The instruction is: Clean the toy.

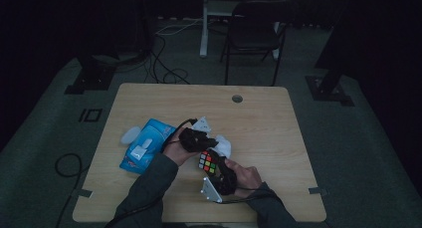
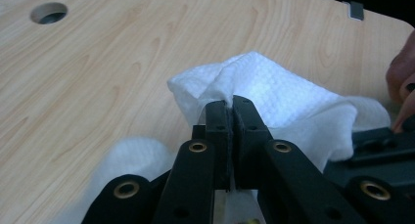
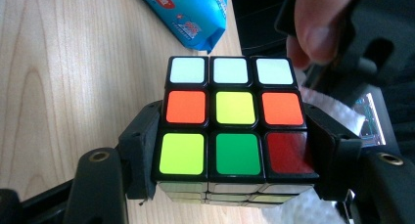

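Note:
A colour puzzle cube (image 3: 235, 119) with white, orange, yellow, green and red squares sits clamped between the jaws of my right gripper (image 3: 235, 150). In the high view the cube (image 1: 208, 162) hangs just above the table near its middle, held by the right gripper (image 1: 215, 164). My left gripper (image 2: 230, 111) is shut on a fold of a white wipe (image 2: 274, 94), which bunches around the jaw tips. From above, the left gripper (image 1: 211, 142) and the wipe (image 1: 223, 144) are right beside the cube.
A blue pack of wipes (image 1: 147, 144) lies left of my hands, its corner (image 3: 188, 11) near the cube. A loose white piece (image 1: 130, 135) rests beside the pack. The wooden table (image 1: 278, 133) has a cable hole (image 1: 237, 98) at the back. A chair (image 1: 254, 34) stands beyond.

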A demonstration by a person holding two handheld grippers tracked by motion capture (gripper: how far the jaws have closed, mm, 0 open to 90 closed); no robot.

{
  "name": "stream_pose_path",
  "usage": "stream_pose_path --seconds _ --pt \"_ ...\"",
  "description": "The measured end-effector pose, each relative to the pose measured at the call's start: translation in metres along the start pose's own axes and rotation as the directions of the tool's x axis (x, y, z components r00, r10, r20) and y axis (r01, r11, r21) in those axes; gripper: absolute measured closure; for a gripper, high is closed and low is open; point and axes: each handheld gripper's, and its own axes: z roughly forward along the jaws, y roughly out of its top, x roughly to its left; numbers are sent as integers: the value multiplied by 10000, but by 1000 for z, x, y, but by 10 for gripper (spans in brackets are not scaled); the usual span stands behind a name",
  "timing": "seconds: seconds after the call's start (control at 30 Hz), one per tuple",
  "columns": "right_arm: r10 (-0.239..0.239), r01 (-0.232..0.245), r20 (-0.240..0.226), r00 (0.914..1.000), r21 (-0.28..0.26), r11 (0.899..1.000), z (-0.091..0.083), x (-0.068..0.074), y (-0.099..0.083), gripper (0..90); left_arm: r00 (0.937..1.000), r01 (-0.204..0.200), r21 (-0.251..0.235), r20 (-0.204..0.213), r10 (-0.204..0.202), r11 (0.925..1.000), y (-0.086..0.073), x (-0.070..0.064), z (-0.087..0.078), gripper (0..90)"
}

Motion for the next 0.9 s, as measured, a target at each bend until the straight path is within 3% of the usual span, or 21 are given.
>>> stream_pose_path --seconds 0.17,0.33,0.57,0.9 --pt "23 -23 -19 10000 18 10000 0 1 0 339 9992 -294 26 254 293 9996 5 -8 3 879" --pt "144 -144 42 9999 62 9999 0 -1 -2 339 9990 -303 -55 320 305 9995 7 -7 0 878" --pt "228 -228 -19 9997 122 9997 1 -3 -4 339 9999 -140 -67 -7 140 9999 2 -2 -5 879" --pt "1163 -1157 -359 9926 183 9931 2 -12 -11 339 9994 -105 -639 -328 84 9979 -2 -7 -24 878"
